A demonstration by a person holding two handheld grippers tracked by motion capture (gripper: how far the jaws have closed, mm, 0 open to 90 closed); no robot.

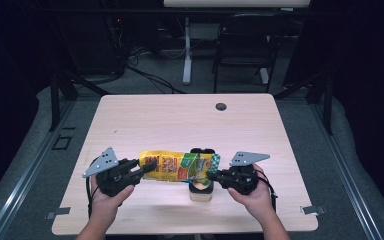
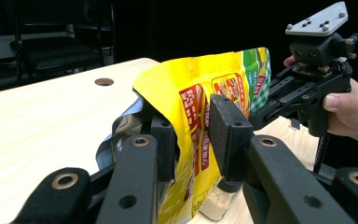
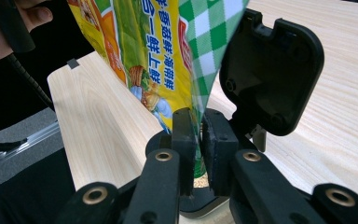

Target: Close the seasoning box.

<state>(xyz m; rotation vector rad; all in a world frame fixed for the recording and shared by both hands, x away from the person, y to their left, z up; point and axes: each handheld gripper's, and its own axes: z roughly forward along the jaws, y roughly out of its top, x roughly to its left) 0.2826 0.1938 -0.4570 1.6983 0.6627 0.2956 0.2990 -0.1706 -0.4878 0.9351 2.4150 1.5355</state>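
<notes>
A yellow snack bag [image 1: 172, 167] with a green checked end hangs sideways above the table [image 1: 180, 120], stretched between both grippers. My left gripper [image 1: 147, 168] is shut on its torn, open end [image 2: 186, 88], one pad [image 2: 228, 135] on the printed face and the other behind that wall. My right gripper [image 1: 213, 175] is shut on the green checked corner [image 3: 200, 56]. Under the bag stands a small clear jar [image 1: 201, 192] holding pale brown powder [image 2: 216, 203], its black flip lid [image 3: 270, 70] standing open behind the bag.
The jar sits close to the table's front edge, between my hands. A round cable hole [image 1: 221, 106] lies at the far middle of the tabletop. Beyond the table are a black chair [image 1: 245, 45] and a white desk leg [image 1: 186, 55].
</notes>
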